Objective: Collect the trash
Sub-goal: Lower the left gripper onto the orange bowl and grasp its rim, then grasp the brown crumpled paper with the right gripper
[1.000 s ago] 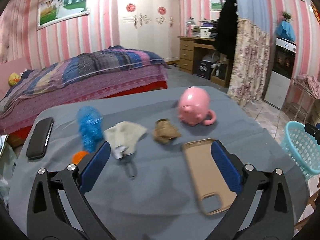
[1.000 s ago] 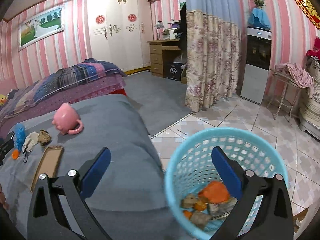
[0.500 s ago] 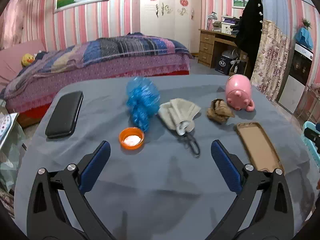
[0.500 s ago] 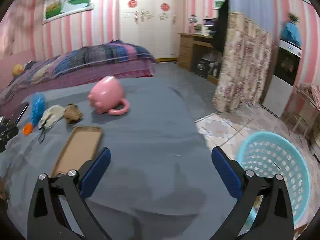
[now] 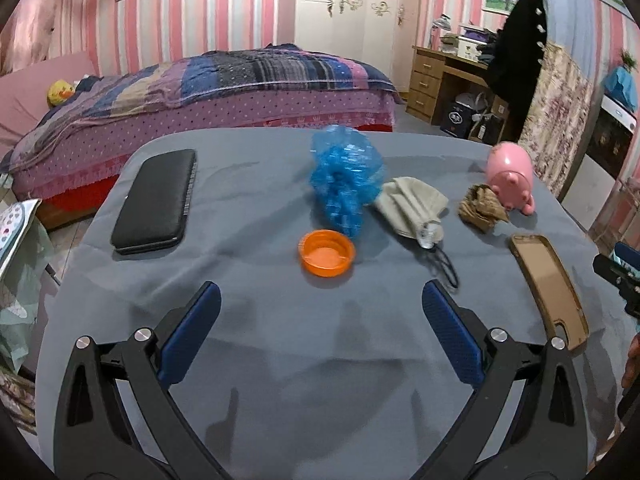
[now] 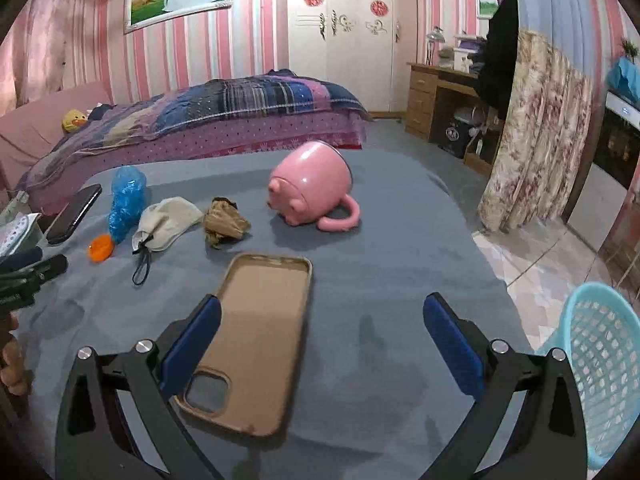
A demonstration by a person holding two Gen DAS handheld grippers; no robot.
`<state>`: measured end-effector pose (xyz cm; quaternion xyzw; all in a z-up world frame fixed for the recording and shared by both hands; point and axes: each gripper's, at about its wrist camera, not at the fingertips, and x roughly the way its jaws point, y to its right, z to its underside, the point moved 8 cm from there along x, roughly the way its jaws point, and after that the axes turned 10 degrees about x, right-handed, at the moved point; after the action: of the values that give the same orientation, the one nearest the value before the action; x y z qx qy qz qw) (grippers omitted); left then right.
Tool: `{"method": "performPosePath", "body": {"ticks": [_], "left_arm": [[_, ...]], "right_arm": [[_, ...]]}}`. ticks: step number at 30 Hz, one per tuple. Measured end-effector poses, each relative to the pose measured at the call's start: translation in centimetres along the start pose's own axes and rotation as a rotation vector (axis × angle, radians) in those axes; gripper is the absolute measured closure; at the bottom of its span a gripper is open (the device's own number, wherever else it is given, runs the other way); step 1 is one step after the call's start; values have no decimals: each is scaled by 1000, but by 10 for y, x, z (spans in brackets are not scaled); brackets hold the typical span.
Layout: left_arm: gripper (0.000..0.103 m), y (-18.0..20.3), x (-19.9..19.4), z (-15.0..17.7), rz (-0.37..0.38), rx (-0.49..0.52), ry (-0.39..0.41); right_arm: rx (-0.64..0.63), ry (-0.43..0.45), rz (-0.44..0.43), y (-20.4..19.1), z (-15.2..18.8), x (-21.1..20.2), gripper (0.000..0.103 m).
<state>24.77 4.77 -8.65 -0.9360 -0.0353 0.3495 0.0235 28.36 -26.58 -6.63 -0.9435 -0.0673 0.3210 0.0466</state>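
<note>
Hovering over the grey-covered bench (image 5: 260, 360), the left gripper (image 5: 320, 332) has its blue pads spread wide apart and holds nothing. At its 12 o'clock lies an orange bottle cap (image 5: 327, 253), open side up, with bare cloth between it and the pads. Just behind the cap, touching it or nearly so, stands a crumpled blue plastic bag (image 5: 345, 178); at 1 o'clock a used face mask (image 5: 412, 205) trails its dark ear loop toward the right pad, and farther right sits a crumpled brown paper wad (image 5: 481, 210) against a tipped pink pig mug (image 5: 512, 176). A black phone (image 5: 156, 200) lies at 10 o'clock.

The right gripper (image 6: 320, 336) is likewise spread and empty, its left pad over the edge of a tan phone case (image 6: 256, 332). A light blue basket (image 6: 600, 364) stands on the floor at 3 o'clock, beyond the bench edge.
</note>
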Motion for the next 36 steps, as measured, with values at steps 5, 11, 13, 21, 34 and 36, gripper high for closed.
{"method": "performPosePath", "body": {"ticks": [5,11,13,21,34,36], "left_arm": [[6,-13,6,-10,-15,4,-7],[6,-3,35,-24,-18,43,-20],[6,-1,46,-24,-5,38,-45],[33,13,66,-15,58,57,-84],[63,0,72,-8,108,-37,-94],[63,0,72,-8,96,-28,-91]], "right_arm": [[10,7,30,-11,-5,13,4],[55,-45,-57,-18,-18,30,4],[35,-68,-58,-26,-21,36,4],[-8,-104,-79,-65,-29,74,4],[-83,-239,-112,-107,-23,124,53],[-92,-236,-117,-110,-24,123,54]]}}
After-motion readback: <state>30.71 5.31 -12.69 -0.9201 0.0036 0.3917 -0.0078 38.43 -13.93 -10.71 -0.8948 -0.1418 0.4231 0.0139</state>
